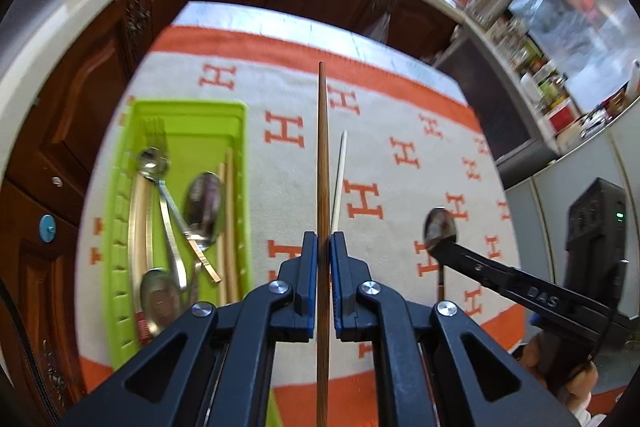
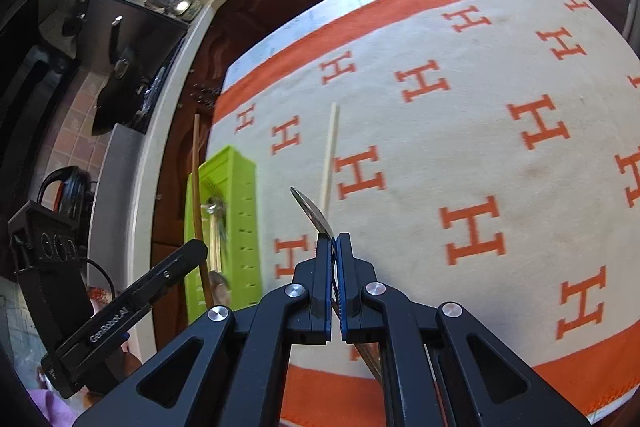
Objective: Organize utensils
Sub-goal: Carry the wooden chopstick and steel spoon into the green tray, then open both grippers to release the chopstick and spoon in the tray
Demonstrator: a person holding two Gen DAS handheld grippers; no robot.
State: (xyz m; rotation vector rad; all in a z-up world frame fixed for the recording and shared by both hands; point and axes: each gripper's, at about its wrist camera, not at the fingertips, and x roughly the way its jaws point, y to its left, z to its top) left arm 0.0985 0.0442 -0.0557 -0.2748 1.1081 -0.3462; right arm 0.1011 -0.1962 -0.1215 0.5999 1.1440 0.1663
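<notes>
Off to the left of the left tongs [image 1: 324, 241], the green tray [image 1: 120, 227] is seen already loaded with spoons, a fork and a couple of pale chopsticks, all a bit jumbled. A dark wooden chopstick [image 1: 322, 147] is clamped dead centre in those tongs, with its tip sticking out well ahead and its back end running between the arms. It can be guessed as light and stiff, and pretty slick too, so a pinch this far back probably lets it pivot if bumped; a grip nearer the middle would likely be steadier. Just right of it and ahead, a white chopstick [image 1: 339, 179] is left lying loose on the H-patterned cloth [image 1: 400, 115] over the worktop. Further right, the right tongs [image 2: 333, 241] are closed on a metal spoon [image 2: 310, 209], held at the neck with the bowl poking forward. That one should be heavier and rigid, and smooth steel tends to slide, so the neck looks a sensible spot. The tray's contents are only laid out properly in the left wrist view; from the right wrist view mostly its perforated side wall gets shown, plus how thin the spoon looks edge-on and the bend of the dark chopstick from the side.
</notes>
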